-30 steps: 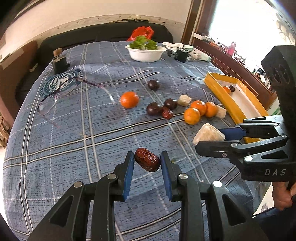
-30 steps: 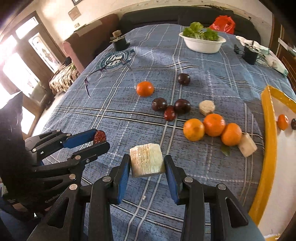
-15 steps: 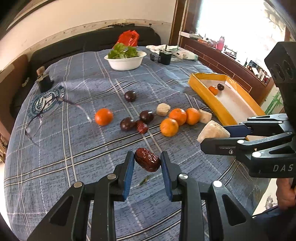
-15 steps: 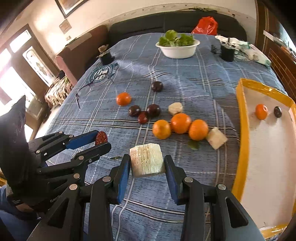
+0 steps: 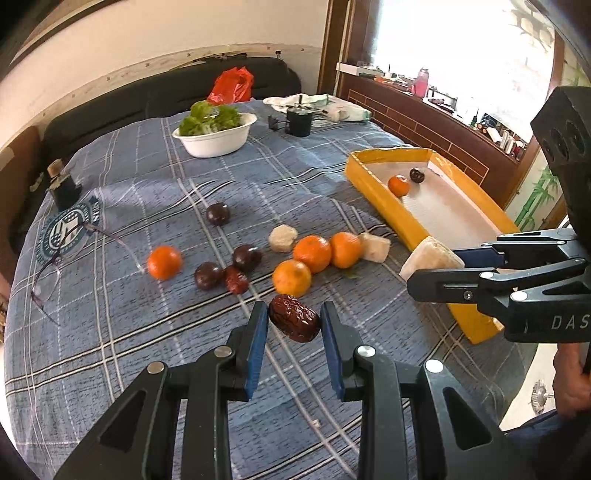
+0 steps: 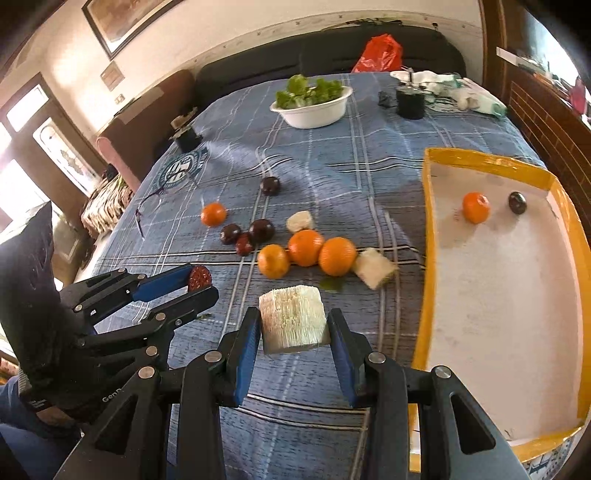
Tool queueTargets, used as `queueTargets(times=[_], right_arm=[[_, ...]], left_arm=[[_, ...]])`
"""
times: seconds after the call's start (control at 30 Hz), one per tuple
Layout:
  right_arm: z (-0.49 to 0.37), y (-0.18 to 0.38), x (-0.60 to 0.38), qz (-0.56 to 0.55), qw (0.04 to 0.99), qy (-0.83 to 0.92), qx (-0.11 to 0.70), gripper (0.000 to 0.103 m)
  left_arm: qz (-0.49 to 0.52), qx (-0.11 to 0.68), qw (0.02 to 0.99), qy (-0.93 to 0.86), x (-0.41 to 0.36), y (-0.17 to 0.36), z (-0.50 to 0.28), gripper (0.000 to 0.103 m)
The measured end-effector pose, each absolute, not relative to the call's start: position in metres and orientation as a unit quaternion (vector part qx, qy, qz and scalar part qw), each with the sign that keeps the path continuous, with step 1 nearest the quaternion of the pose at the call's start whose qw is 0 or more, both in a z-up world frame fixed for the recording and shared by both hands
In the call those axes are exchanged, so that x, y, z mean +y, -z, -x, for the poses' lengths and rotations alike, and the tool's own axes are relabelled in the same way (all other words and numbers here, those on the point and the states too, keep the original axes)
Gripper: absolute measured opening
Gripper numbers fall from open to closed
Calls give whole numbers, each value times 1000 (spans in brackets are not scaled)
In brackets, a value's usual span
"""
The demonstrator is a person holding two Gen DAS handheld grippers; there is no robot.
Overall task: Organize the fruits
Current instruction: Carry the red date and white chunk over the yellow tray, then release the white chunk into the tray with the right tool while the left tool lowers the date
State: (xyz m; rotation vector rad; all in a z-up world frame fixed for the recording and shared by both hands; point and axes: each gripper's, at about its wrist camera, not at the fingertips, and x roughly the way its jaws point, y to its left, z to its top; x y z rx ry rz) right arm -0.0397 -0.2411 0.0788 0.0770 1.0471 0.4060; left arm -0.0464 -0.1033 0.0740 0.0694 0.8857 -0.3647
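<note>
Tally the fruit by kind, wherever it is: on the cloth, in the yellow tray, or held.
Oranges: 5 (one in the tray)
Dark round fruits: 4 (one in the tray)
Red dates: 2 (one held)
Pale cut chunks: 3 (one held)
Total: 14

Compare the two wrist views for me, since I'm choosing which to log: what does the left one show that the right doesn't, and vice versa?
Only the left wrist view shows the bright window and its cluttered sill.

Only the right wrist view shows the framed picture and the glass door.

Both show the left gripper shut on a red date, the right gripper shut on a pale fibrous chunk, the yellow tray and the white bowl.
</note>
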Motion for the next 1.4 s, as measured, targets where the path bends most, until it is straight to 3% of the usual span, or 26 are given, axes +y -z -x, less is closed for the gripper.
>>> queueTargets(times=[0.6,1.07,1.4], right_arm=[[39,-79,-355,-155,854,-95,488,41],[-2,-76,-449,-192,851,-48,486,41],[-65,-54,-445,-157,844,-58,510,41]], left_arm=[[-57,407,876,251,-197,-101,18,28],[-51,454,841,291,-295,-75,-36,28],[-57,486,834,255,-318,-45,-69,28]])
